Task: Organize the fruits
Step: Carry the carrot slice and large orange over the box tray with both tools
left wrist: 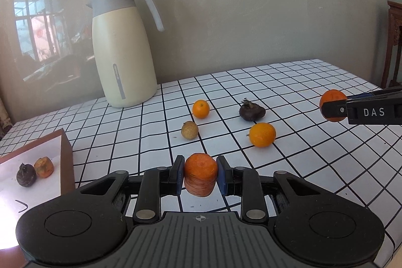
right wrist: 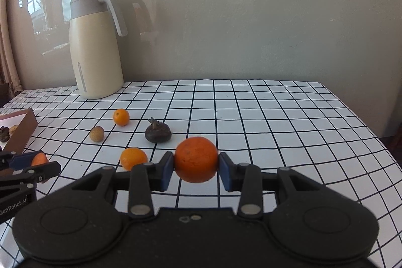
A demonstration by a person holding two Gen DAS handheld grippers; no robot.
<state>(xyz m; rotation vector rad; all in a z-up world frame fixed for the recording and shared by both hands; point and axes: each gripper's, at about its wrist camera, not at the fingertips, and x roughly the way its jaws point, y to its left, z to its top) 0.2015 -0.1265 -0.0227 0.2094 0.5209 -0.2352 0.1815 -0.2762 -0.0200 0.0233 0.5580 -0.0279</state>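
The left gripper (left wrist: 200, 173) is clenched on a stubby orange chunk (left wrist: 200, 174) with a flat cut top, its blue pads (left wrist: 179, 178) pressed against either side and the piece lifted clear of the cloth. The right gripper (right wrist: 196, 165) is closed on a round orange fruit (right wrist: 196, 159), likewise pinched between blue pads (right wrist: 166, 173) and held above the surface; from the left wrist view that same fruit shows at the far right edge between black fingers marked DAS. Under both tools lies a table (right wrist: 276, 117) covered in a white cloth with a black grid. Just beyond the right gripper's fingers, on the cloth, sits a small orange citrus (right wrist: 133, 158), and a little farther a dark brown fruit with a dried tuft (right wrist: 158, 133). Left of that rests a small tan round fruit (right wrist: 96, 134), and beyond it another small orange citrus (right wrist: 121, 117); all four lie apart from one another. At the left edge of the table stands a brown-walled box (left wrist: 65, 157) with a pale floor, holding a dark fruit (left wrist: 26, 175) and a dull orange piece (left wrist: 44, 167) that are touching or nearly so. Farther back, near the wall, a cream thermos jug (left wrist: 123, 49) with a grey lid and handle stands upright. Behind it a glossy grey wall (right wrist: 251, 29) reflects a window.
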